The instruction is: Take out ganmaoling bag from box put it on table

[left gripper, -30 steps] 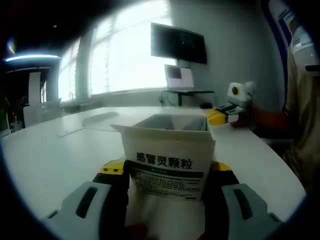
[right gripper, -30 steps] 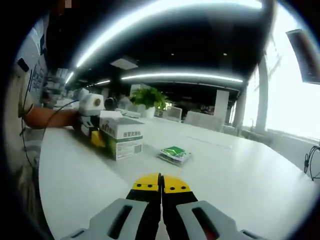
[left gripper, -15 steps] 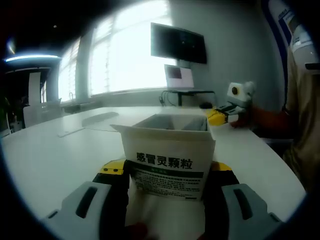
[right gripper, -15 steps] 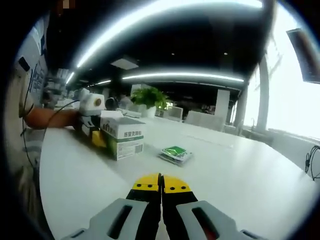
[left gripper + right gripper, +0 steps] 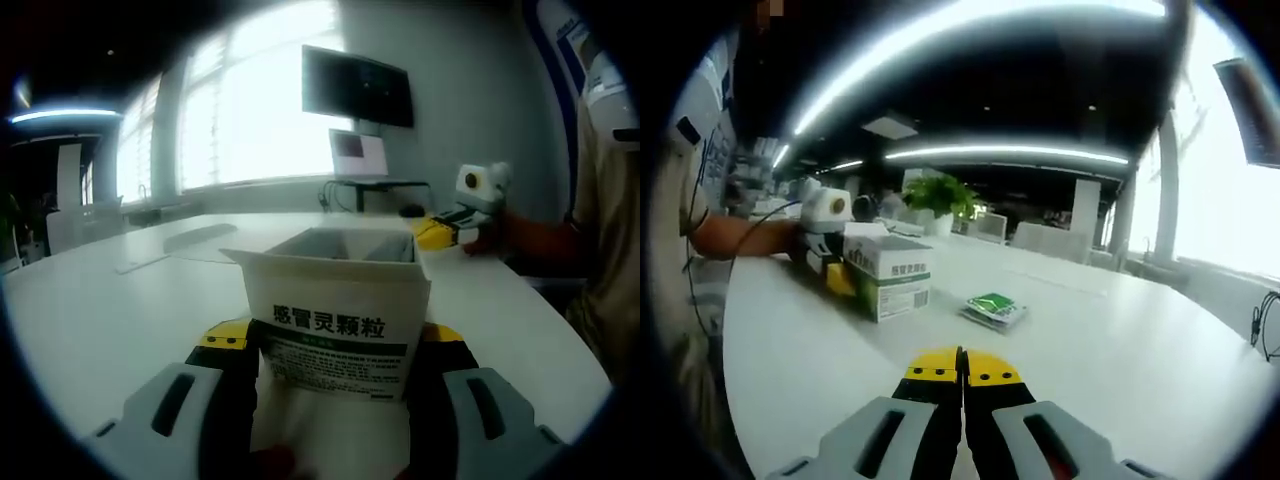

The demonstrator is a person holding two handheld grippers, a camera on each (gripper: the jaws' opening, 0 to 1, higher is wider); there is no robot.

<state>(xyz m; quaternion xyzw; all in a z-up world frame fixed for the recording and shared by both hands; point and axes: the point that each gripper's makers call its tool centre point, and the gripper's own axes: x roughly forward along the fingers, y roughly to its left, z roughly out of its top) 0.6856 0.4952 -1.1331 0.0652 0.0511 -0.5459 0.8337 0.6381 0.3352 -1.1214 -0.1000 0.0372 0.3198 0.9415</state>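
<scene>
A white ganmaoling box [image 5: 335,320] with a green band and an open top stands upright on the white table [image 5: 120,300], and my left gripper [image 5: 332,345] is shut on its two sides. In the right gripper view the same box [image 5: 890,276] stands at the left with the left gripper [image 5: 830,262] behind it. A green and white ganmaoling bag [image 5: 991,309] lies flat on the table [image 5: 1120,360] to the right of the box. My right gripper [image 5: 962,366] is shut with nothing in it, low over the table in front of the bag. It also shows far right in the left gripper view, right gripper [image 5: 450,230].
A person's arm [image 5: 540,240] and torso are at the right in the left gripper view. A laptop [image 5: 360,158] and a wall screen [image 5: 357,88] are at the table's far end by the windows. A potted plant [image 5: 940,195] and chairs stand beyond the table.
The right gripper view has shifted very slightly, so the box sits a touch further right. The left gripper still holds the box in the same place.
</scene>
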